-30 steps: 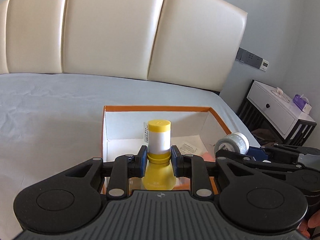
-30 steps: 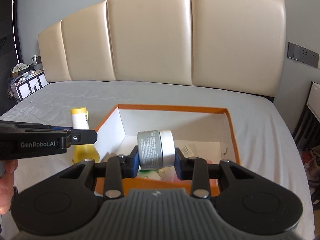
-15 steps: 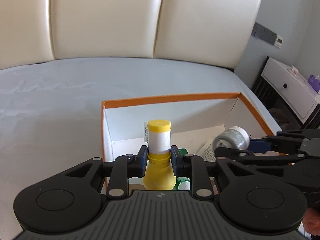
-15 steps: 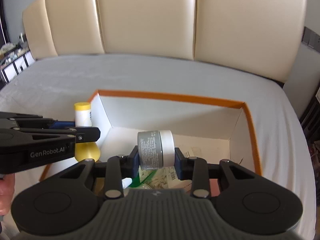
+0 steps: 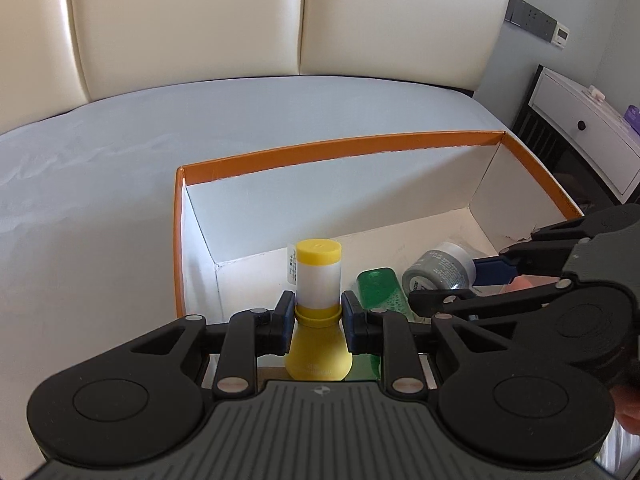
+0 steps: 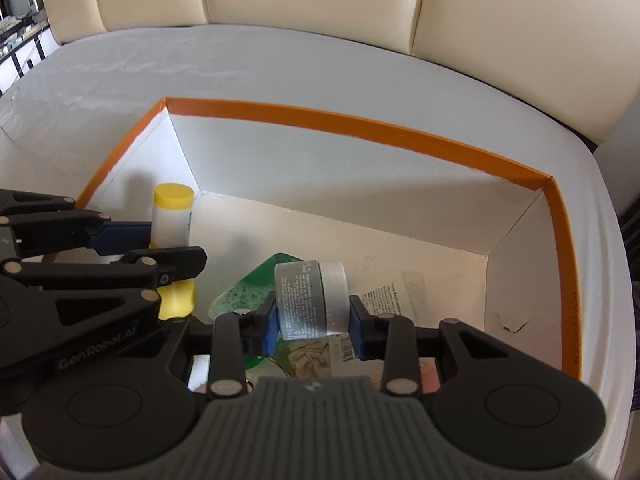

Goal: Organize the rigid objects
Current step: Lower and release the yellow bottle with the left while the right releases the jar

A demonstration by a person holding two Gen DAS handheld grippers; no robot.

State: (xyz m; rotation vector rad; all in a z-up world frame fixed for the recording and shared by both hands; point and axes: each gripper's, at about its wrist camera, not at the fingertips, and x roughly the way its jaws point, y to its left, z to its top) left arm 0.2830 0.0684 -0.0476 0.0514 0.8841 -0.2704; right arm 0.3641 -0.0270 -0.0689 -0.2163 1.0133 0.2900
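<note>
Both tongs are closed on objects inside the box. Left tongs [image 5: 316, 322]: narrow opening, blue pads clamped on the neck of the yellow bottle [image 5: 318, 292], just under its white label band. Bottle attitude: upright, yellow cap on top, bulbous base below the pads, positioned in the left part of the box close to the left wall. Whether the base touches the box floor cannot be determined. Right tongs [image 6: 314, 320]: medium opening, pads pressed against the two flat ends of the grey jar [image 6: 310, 300]. Jar attitude: on its side, white lid toward the right pad, printed grey body toward the left pad, held above the box contents.

Surroundings, largest first:
- Bed [image 5: 100, 184], covered with a pale sheet, with a cream padded headboard [image 5: 192, 20] behind it.
- Box [image 6: 360, 124], open, white inside with an orange rim, resting on the bed.
- Green bottle [image 5: 378, 284], lying on the box floor between the two held objects.
- Printed paper leaflet [image 6: 386, 294], flat on the box floor just right of the grey jar.

The left tongs appear in the right wrist view to the left of the jar, near it but apart.
</note>
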